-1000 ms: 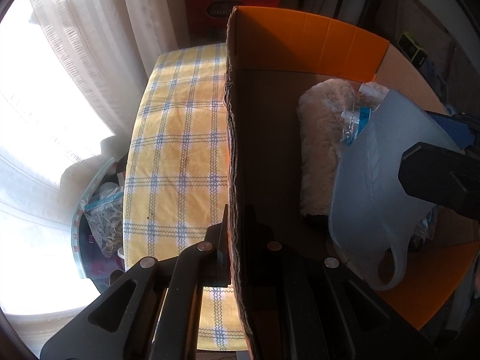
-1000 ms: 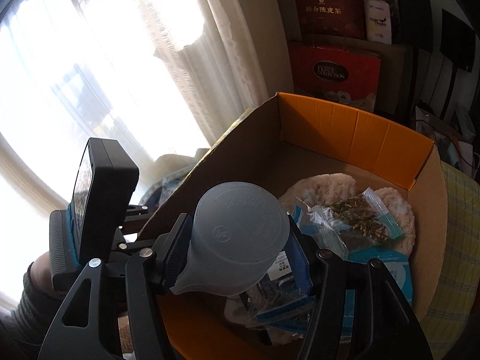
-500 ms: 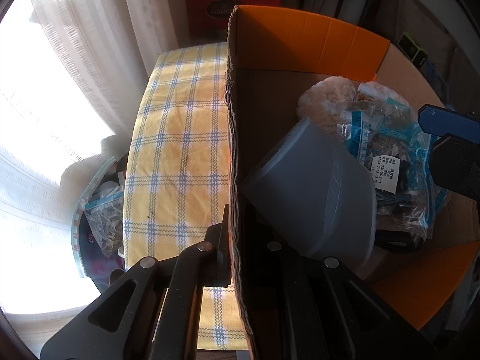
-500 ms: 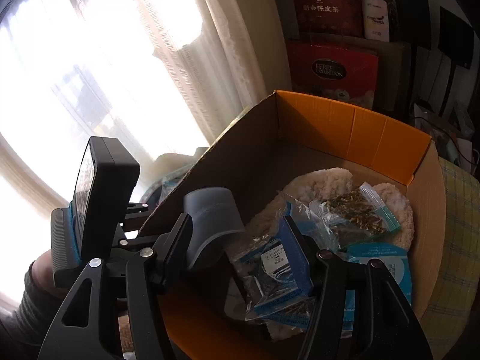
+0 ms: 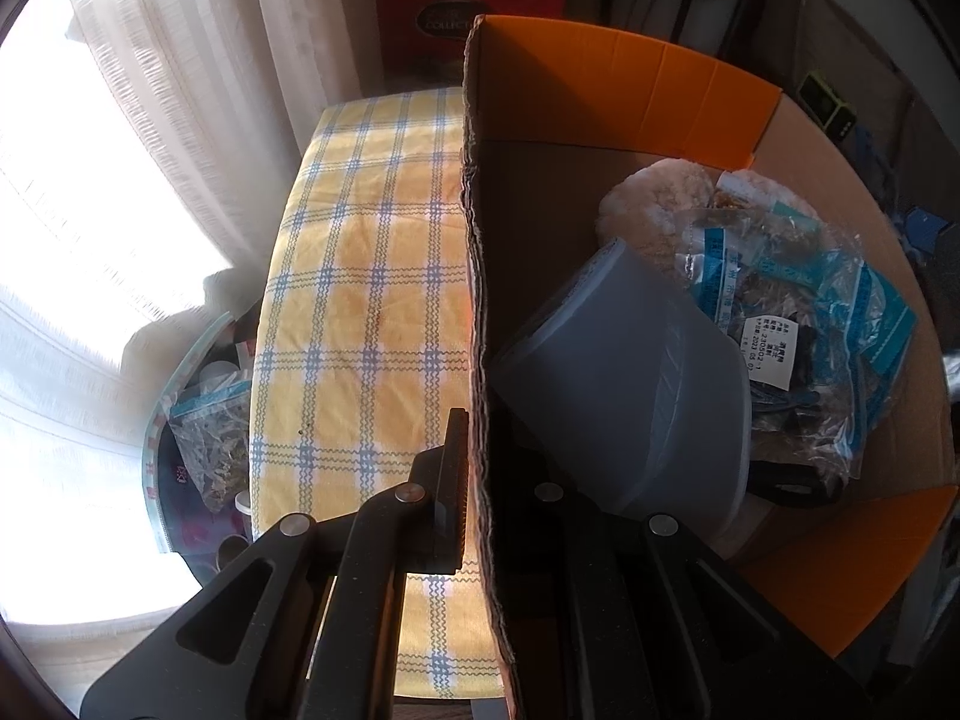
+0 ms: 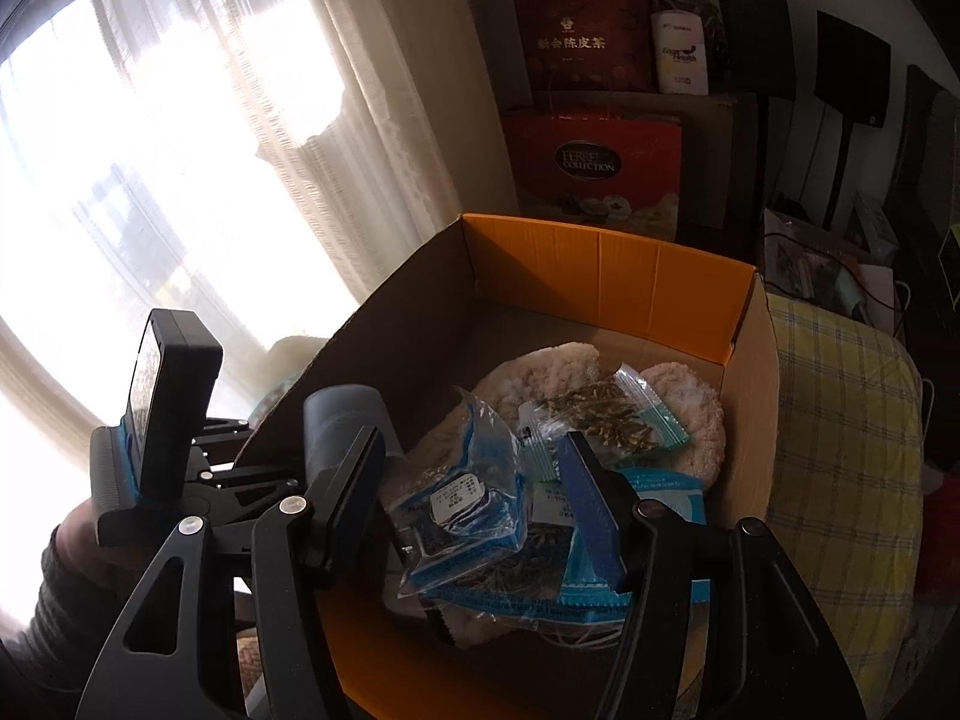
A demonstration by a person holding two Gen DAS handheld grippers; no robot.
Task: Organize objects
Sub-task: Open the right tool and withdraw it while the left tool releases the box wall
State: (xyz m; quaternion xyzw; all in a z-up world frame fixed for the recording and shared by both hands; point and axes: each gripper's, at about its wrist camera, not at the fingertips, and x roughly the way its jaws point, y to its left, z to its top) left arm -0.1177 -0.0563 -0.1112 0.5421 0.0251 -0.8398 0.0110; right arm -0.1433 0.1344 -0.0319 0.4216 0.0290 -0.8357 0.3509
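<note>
The light, stiff plastic cup [image 5: 636, 384] lies tipped in the cardboard box [image 5: 600, 90], best taken across its body; the left hand-held gripper [image 5: 474, 480] pinches the box wall, the right hand-held gripper [image 6: 474, 480] stands spread and empty.

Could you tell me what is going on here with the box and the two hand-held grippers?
A person is packing things into a cardboard box. The left hand-held gripper is shut on the box's side wall, steadying it. The right hand-held gripper hangs open and empty over the box. A grey plastic jug lies tilted inside against that wall, beside herb bags piled on a fleecy pad.
</note>
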